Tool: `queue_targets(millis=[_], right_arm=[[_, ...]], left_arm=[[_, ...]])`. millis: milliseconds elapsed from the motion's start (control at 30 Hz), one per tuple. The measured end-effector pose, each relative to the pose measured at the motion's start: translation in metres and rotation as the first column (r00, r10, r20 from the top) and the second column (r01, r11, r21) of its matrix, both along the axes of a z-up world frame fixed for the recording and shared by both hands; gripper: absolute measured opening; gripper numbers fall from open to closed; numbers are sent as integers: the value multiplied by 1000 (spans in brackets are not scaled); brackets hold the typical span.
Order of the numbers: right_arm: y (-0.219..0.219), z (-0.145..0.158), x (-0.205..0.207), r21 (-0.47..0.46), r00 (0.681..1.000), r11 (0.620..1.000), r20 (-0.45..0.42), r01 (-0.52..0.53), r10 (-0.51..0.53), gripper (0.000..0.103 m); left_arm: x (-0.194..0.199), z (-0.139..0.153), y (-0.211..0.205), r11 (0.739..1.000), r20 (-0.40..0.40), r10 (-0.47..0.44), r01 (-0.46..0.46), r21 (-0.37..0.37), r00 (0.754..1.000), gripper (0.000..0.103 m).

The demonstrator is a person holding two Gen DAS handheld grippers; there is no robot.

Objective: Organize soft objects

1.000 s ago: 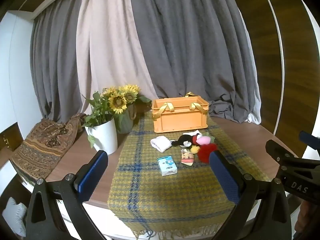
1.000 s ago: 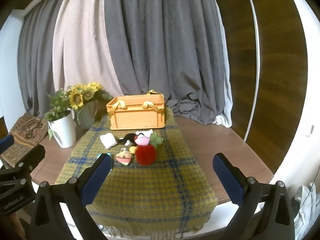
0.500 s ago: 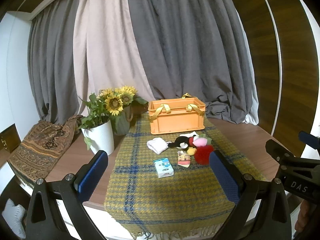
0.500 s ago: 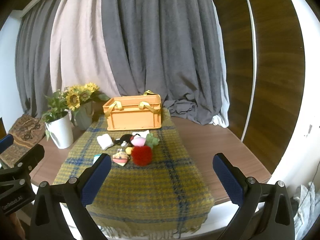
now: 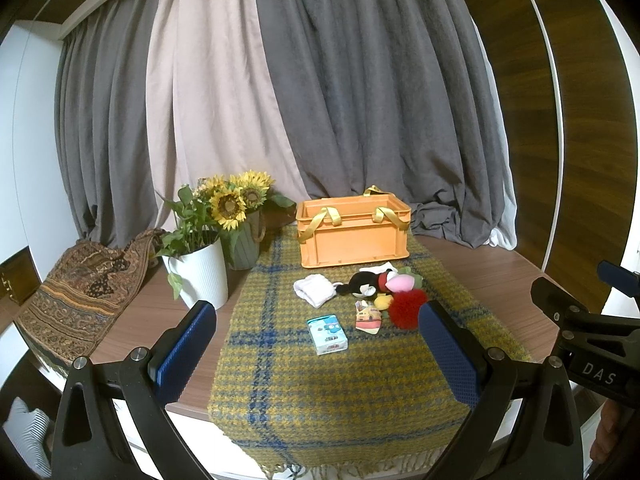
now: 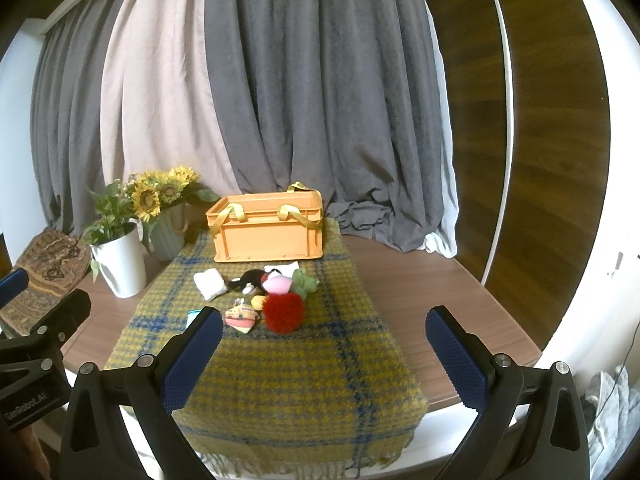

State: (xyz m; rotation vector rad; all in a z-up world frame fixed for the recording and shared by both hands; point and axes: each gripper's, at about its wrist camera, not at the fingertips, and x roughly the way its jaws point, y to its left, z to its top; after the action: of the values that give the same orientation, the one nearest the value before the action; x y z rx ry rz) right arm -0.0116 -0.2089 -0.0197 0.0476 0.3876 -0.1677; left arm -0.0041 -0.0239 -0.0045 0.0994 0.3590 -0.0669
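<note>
Several soft things lie in a cluster on a yellow plaid cloth (image 5: pixel 340 392): a white rolled cloth (image 5: pixel 315 289), a black mouse plush (image 5: pixel 362 284), a pink plush (image 5: pixel 400 283), a red fuzzy ball (image 5: pixel 406 308), a small patterned pouch (image 5: pixel 368 315) and a blue tissue pack (image 5: pixel 327 334). An orange crate (image 5: pixel 353 230) with yellow handles stands behind them. My left gripper (image 5: pixel 316 352) is open and empty, well short of the cluster. My right gripper (image 6: pixel 324 354) is open and empty, also near the front edge; the red ball (image 6: pixel 282 313) lies ahead of it.
A white pot with greenery (image 5: pixel 198 270) and a green vase of sunflowers (image 5: pixel 244 240) stand left of the cloth. A patterned shawl (image 5: pixel 76 292) drapes over the far left edge. Curtains hang behind the round wooden table (image 6: pixel 420 292).
Both grippers have tilted and drawn back a little, so the table and objects sit lower in both views. Nothing on the table has moved.
</note>
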Motion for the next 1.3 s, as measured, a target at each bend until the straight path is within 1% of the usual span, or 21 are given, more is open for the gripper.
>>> queue_targets(millis=[1300], right_arm=[[1, -2, 1, -5, 1000, 1000, 3, 0, 0, 103]], left_arm=[[1, 0, 1, 1000, -2, 0, 0, -3, 1000, 103]])
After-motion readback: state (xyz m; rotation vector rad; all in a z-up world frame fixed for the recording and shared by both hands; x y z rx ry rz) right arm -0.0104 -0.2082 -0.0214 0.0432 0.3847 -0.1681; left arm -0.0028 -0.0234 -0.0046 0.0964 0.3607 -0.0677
